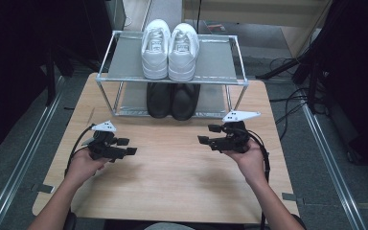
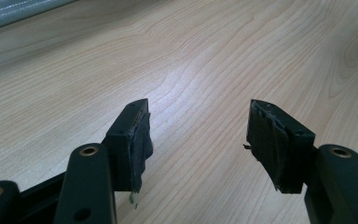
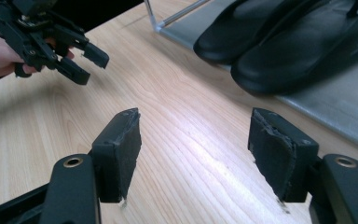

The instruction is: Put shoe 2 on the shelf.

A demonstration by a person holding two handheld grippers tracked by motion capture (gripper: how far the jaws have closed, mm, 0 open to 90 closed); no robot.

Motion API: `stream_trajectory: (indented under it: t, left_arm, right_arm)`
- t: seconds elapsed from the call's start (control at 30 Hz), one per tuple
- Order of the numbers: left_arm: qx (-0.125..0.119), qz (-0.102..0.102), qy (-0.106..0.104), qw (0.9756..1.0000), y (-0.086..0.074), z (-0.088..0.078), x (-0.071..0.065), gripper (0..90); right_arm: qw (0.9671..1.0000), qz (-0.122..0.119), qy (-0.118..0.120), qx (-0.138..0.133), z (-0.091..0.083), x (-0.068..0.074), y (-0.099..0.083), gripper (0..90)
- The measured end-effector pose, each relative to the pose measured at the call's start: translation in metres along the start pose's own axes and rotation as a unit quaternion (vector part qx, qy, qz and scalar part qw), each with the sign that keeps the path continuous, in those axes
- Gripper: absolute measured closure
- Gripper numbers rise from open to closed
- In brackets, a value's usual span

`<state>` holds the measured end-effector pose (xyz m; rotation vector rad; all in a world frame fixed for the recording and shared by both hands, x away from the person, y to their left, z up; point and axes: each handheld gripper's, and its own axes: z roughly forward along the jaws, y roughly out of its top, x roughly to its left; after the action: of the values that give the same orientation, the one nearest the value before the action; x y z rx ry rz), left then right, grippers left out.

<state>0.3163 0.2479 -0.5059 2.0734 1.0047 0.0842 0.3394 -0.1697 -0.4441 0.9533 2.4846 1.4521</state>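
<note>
High view – rack: a two-shelf rack is seen at the far end of the table; white shoes sit side by side on the top shelf, black shoes on the bottom shelf beneath them.
High view – grippers: the left gripper and right gripper are held low over the bare wood, well apart, each pointed inward; nothing is gripped by either.
Left gripper view – jaws: the pads are spread wide with only table grain between them; no shoe is met here.
Right gripper view – jaws: the pads are likewise spread and empty; the black shoes lie ahead and to the right on the lower shelf, near but not touched, and the left gripper is seen farther off.
Step judged: an approach to the black shoes by the right gripper seems likely.
Advice: the jaws should be kept wide until one shoe's edge sits between the pads; the shelf frame should be cleared, and the shoe drawn out level so the top shelf is not knocked.
</note>
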Motion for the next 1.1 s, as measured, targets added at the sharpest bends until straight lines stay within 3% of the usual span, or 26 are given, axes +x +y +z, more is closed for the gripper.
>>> stream_trajectory:
  t: [0.1,0.37,0.5,0.67,0.9,1.1]
  left_arm:
    - [-0.001,-0.001,-0.003,1.0000,0.000,0.000,-0.001,38.8]
    - [0.004,0.009,-0.002,1.0000,0.000,-0.001,-0.004,38.2]
    - [0.006,0.012,-0.003,0.9999,0.000,0.001,-0.005,37.2]
    - [0.010,0.027,0.002,0.9996,0.000,0.002,-0.007,38.1]
    - [0.019,0.020,-0.005,0.9996,0.000,0.006,-0.008,35.9]
    - [0.026,0.040,0.001,0.9989,-0.002,0.008,-0.011,36.3]
  right_arm:
    - [0.9999,-0.010,-0.013,0.004,0.000,0.000,-0.008,35.4]
    - [0.9999,0.001,-0.016,0.006,0.000,-0.006,-0.028,34.6]
    - [0.9995,-0.002,-0.030,0.008,0.001,-0.011,-0.034,34.3]
    - [0.9996,0.013,-0.019,0.018,0.005,-0.016,-0.036,34.8]
    - [0.9991,0.013,-0.031,0.025,0.009,-0.017,-0.038,34.2]
    - [0.9993,0.013,-0.021,0.029,0.013,-0.016,-0.039,34.0]
